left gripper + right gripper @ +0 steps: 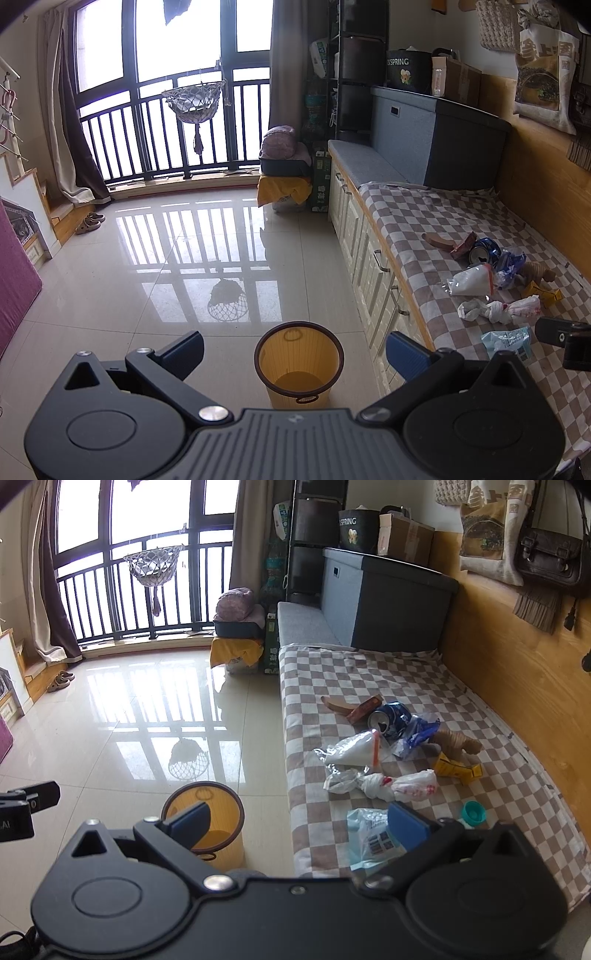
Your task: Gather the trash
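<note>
An empty orange bin [298,363] stands on the tiled floor beside the bench; it also shows in the right wrist view [207,818]. Trash lies on the checked bench cover [369,675]: a crushed blue can [389,718], a clear bag of white stuff [351,751], crumpled white bags [384,784], a yellow wrapper [458,768], a light blue packet [369,834] and a teal cap [472,812]. My left gripper [295,350] is open above the bin. My right gripper [299,827] is open and empty, at the bench's front edge over the blue packet.
White drawers [365,236] run under the bench. A grey storage box [384,598] stands at the bench's far end. A stool with a yellow cloth [282,188] and a green carton sit by the window. Bags hang on the wooden wall [517,672].
</note>
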Tool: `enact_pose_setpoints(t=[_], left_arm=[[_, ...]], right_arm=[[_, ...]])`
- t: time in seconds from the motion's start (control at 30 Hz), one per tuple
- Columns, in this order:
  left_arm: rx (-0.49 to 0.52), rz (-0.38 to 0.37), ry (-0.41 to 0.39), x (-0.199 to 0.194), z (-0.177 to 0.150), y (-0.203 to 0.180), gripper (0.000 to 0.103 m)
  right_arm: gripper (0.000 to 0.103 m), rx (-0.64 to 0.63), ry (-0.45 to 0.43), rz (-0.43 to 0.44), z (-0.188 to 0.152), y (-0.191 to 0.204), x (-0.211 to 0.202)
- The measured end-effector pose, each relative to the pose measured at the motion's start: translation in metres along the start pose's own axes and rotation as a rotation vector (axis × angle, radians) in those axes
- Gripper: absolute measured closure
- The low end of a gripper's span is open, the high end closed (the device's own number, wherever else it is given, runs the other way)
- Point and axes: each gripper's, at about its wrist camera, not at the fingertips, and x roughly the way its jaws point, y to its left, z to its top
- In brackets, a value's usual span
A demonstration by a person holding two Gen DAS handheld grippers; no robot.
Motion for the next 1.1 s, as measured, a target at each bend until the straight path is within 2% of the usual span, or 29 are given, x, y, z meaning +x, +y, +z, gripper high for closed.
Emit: enact_pose_setpoints(t=[0.57, 0.9, 1.1], left_arm=[[-0.004, -0.007, 0.012, 0.003, -0.001, -0.002, 0.000], [0.026, -0.024, 0.067, 0.028, -0.009, -0.026, 0.000], [0.133, -0.075, 0.095, 0.048, -0.011, -0.064, 0.000]], right_arm=[[0.000, 0.013, -0.005, -0.001, -0.005, -0.003, 0.000], [0.000, 0.058, 0.011, -0.051, -0.039, -0.042, 0.018], [0.000, 0.106, 0.008, -0.118, -0.061, -0.078, 0.029]])
